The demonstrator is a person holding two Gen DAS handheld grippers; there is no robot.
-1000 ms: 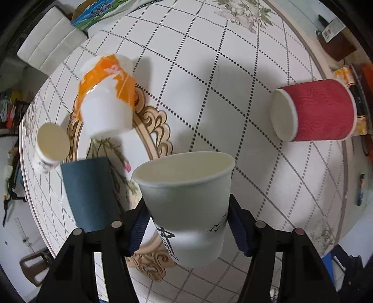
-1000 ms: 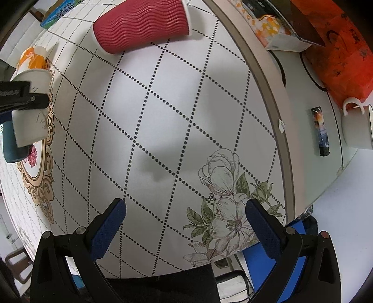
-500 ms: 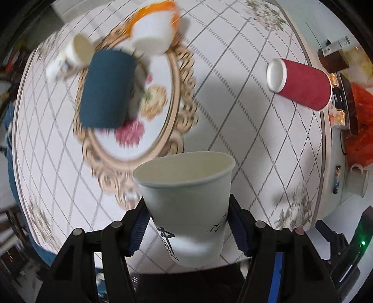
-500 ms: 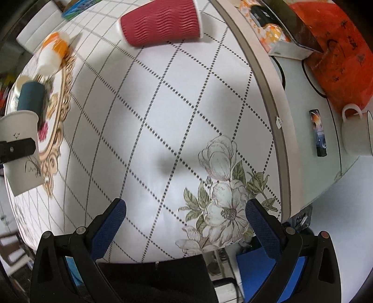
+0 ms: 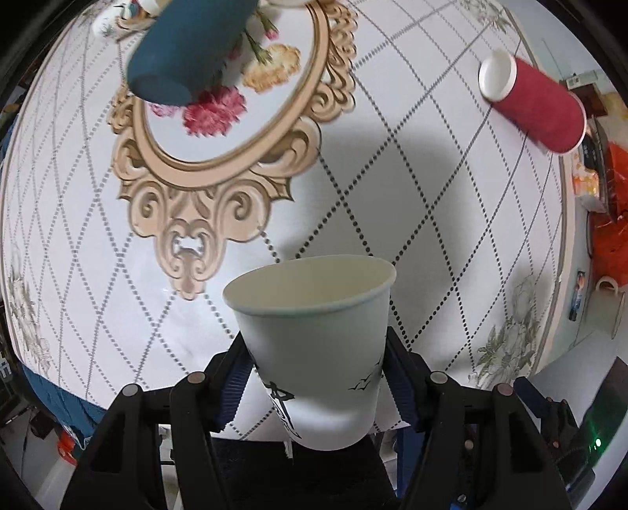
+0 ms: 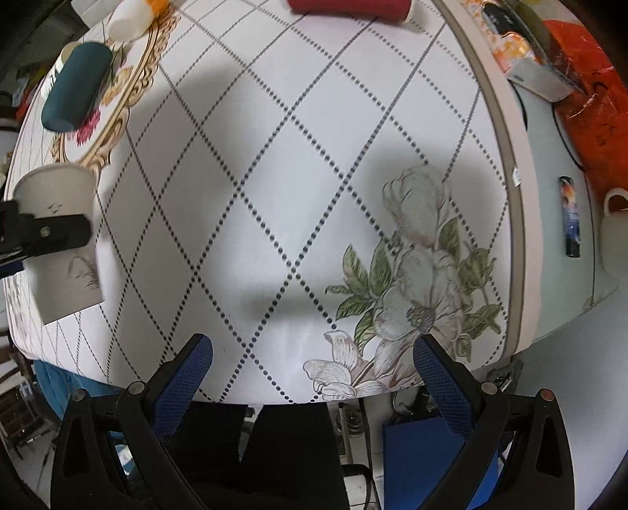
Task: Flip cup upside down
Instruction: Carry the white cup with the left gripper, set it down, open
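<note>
My left gripper (image 5: 316,365) is shut on a white paper cup (image 5: 314,341) with small black bird marks. It holds the cup off the table near the front edge, mouth pointing away from the camera. The same cup (image 6: 59,243) shows at the left of the right wrist view, clamped by a left finger (image 6: 47,233). My right gripper (image 6: 312,361) is open and empty over the flower print near the table's front edge.
A dark teal cup (image 5: 188,51) lies on its side on the gold-framed print. A red ribbed cup (image 5: 537,106) lies on its side at the far right. An orange-and-white cup (image 6: 133,11) sits far left. A white mug (image 6: 614,231) and a small dark bar (image 6: 571,215) sit on the side surface.
My left gripper has pulled back toward the table's front edge with the white cup still held. The right gripper has also drawn back a little and stays open.
</note>
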